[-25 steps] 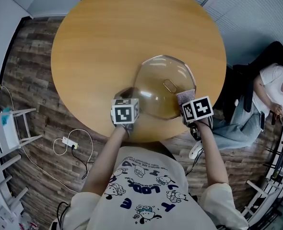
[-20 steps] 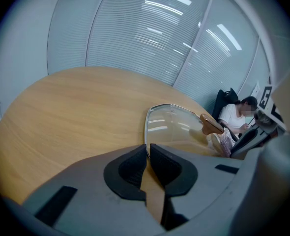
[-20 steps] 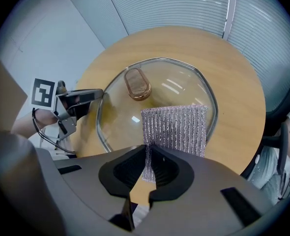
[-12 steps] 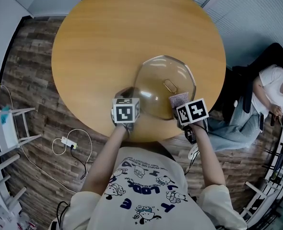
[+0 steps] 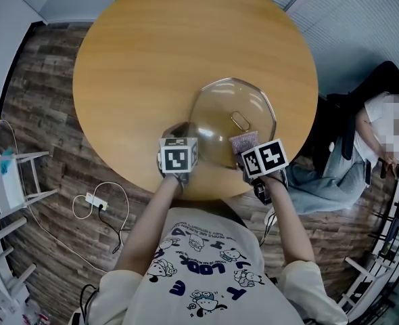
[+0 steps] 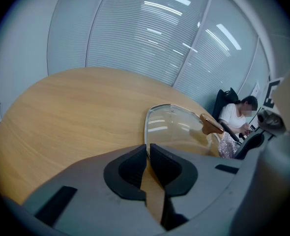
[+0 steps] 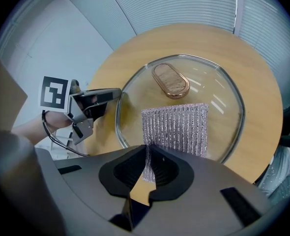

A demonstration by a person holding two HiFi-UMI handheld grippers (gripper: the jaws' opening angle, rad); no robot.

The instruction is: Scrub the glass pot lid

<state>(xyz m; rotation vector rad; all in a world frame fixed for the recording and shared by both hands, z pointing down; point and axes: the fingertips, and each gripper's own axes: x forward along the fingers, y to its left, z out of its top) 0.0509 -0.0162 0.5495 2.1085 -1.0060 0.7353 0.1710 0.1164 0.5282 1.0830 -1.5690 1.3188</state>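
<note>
With the left gripper [image 6: 148, 151]: pinching the near-left rim of the glass pot lid [image 5: 221, 124], jaws closed together on the metal edge. With the right gripper [image 7: 147, 155]: clamped on the near-left corner of a silver mesh scouring cloth [image 7: 177, 129], jaws closed on it.

Lowest and largest, dark wood-plank floor [image 5: 44, 107], showing left of and nearer than the table. Above it, a round wooden table [image 5: 159, 53], with wide bare wood across the far half and the left side, so plenty of room there. Tight on the near side: both grippers reaching in over the table's near edge.

Off the right edge, a seated person [image 5: 379, 131] in a dark chair, close to the table and to the right gripper's side. At far left on the floor, a white rack [image 5: 13, 181], well apart from the table. Nearer, a white power strip [image 5: 97, 200] with looped cable on the floor, just outside the near-left edge.

Lid in the near-right part of the table, handle side up, faceted rim. Near rim close to the table's near edge; right rim near the right edge with a strip of wood between.

Cloth spread flat on the glass, inside the rim on its far and right sides. Brown oval handle [image 7: 170, 80] at the lid's centre, just beyond the cloth's far edge.
</note>
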